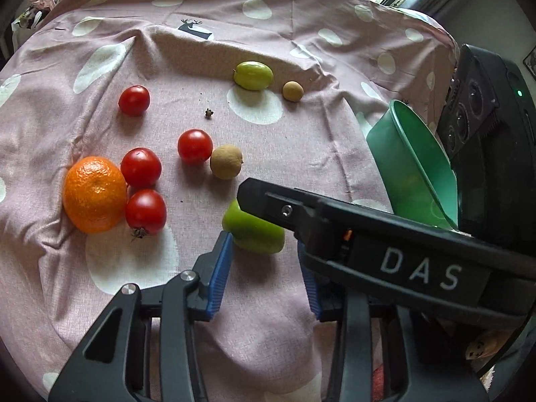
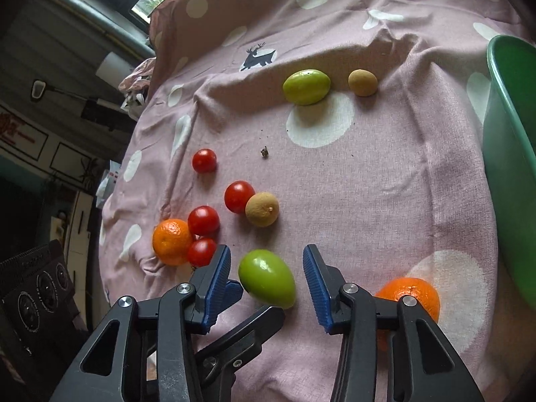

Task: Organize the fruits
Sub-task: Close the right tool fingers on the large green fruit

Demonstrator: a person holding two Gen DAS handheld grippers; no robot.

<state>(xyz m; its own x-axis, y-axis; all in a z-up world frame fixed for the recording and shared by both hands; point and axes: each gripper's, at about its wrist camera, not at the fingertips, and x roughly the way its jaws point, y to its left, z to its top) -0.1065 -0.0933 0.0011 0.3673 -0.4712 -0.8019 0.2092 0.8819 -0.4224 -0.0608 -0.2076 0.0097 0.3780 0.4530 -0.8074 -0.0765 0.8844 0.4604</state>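
Black plastic left gripper (image 1: 264, 264), ribbed blue pads (image 1: 219, 274), silver screws, right gripper (image 2: 267, 283) alike, white "DAS" lettering

Pink cloth (image 2: 385, 201) with white dots and a dark deer motif (image 2: 258, 55); red tomatoes (image 2: 203, 220); orange mandarins (image 1: 94, 194); green oval fruits (image 2: 267, 278); tan longans (image 2: 262, 209); green bowl (image 2: 512, 167); black grippers, blue pads (image 2: 318, 281).

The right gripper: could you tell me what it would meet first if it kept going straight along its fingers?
Probably the green fruit: it lies on the cloth between the open fingers of the right gripper, just ahead. The left gripper reaches in beneath it, though depth there is unclear.
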